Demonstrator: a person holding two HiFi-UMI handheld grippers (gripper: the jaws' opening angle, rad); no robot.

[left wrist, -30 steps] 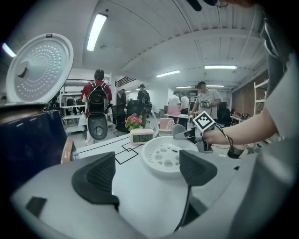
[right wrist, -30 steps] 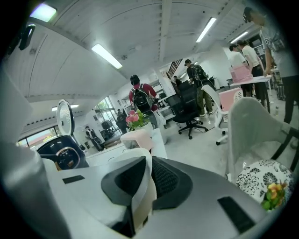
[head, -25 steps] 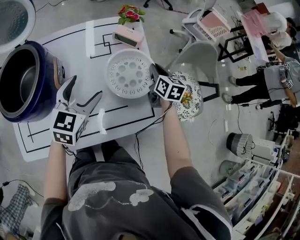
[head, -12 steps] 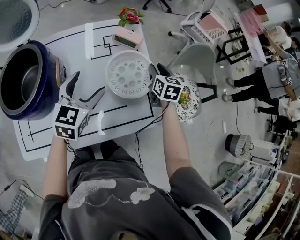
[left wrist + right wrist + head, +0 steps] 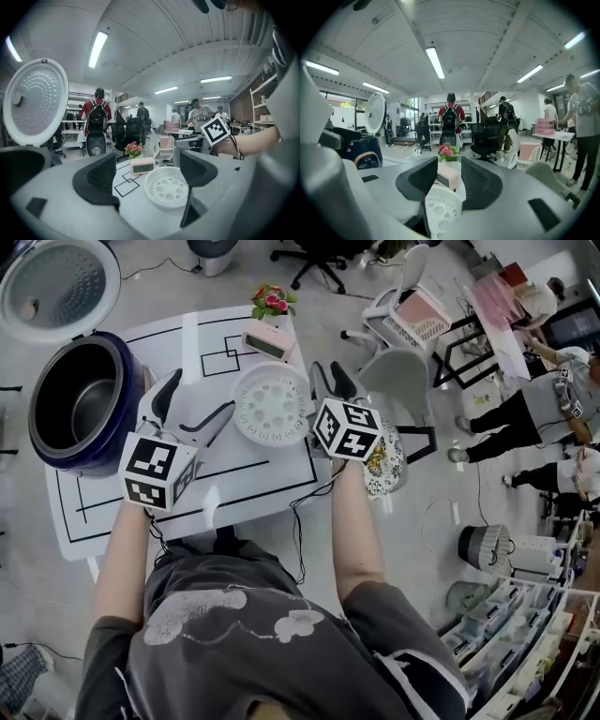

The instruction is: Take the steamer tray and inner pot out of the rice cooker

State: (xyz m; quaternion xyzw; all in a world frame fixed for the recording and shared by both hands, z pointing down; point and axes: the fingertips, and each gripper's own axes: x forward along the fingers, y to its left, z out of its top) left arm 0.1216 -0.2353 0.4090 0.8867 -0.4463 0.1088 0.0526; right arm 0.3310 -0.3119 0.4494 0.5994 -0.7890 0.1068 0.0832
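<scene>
The white steamer tray (image 5: 272, 404) (image 5: 166, 187) lies flat on the white table (image 5: 94, 512). My right gripper (image 5: 328, 376) (image 5: 449, 180) hovers over its right rim. Its jaws have just been opening and stand apart. Nothing is between the pads, and the tray (image 5: 443, 206) shows below through the gap. My left gripper (image 5: 199, 397) (image 5: 147, 176) hangs open and empty between the tray and the cooker. The dark blue rice cooker (image 5: 56, 442) stands at the left with its lid (image 5: 61, 287) (image 5: 35, 108) up. The metal inner pot (image 5: 84, 409) sits inside.
A pink clock (image 5: 265, 341) and a small flower pot (image 5: 274, 301) stand at the table's far edge behind the tray. A grey chair (image 5: 403, 381) is just off the table's right side. Several people stand by desks and shelves to the right.
Both grippers have risen off the table. The right one has let go of the tray's right rim and opened; the tray stays flat on the table.
</scene>
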